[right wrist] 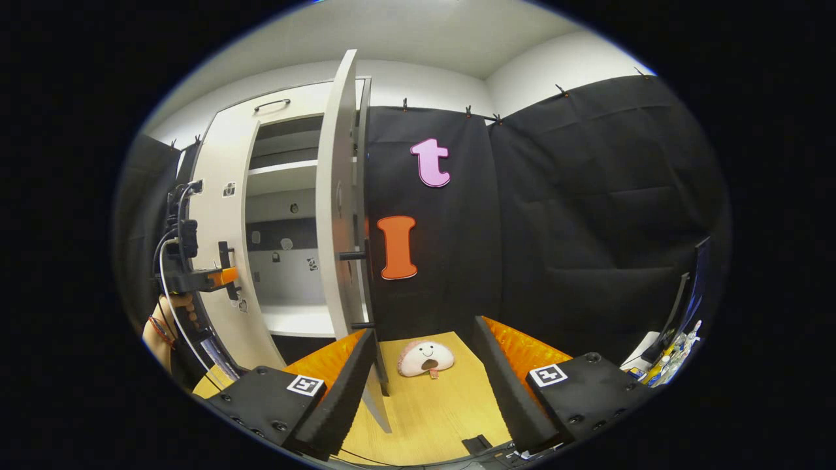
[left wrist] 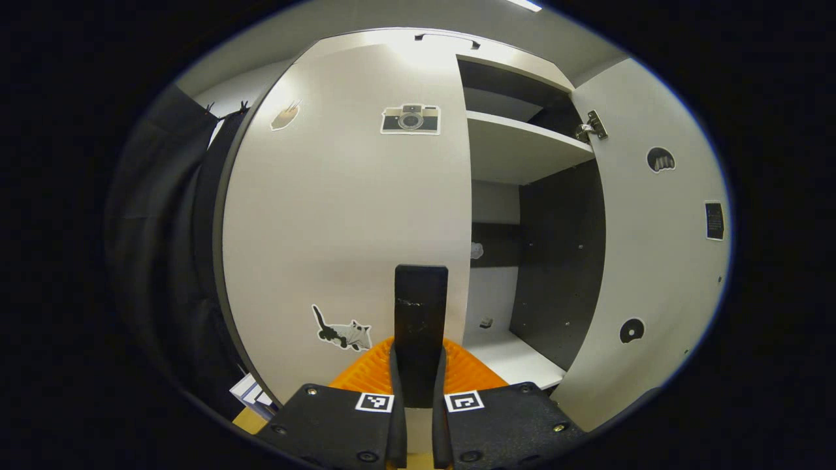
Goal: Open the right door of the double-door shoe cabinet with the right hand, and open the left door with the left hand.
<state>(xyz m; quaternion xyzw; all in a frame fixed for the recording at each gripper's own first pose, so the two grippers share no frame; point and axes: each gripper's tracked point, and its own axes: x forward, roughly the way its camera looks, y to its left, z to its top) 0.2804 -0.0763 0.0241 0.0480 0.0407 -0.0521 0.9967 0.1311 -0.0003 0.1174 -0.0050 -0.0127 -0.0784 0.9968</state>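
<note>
Left claw (left wrist: 418,391) grips the left door's handle (left wrist: 421,307), directly ahead between its fingers; the left door (left wrist: 339,228) is shut. Pull straight back, following the hinge arc. Right claw (right wrist: 424,385) stands open, right door (right wrist: 334,196) swung wide just left of it.

Left tool (left wrist: 418,365) clamped, right tool (right wrist: 424,385) agape.

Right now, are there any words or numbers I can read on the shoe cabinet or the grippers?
No readable words or numbers.
Dark label on the open right door: too small to read.
Camera sticker and cat sticker on the left door: pictures, no text.
</note>
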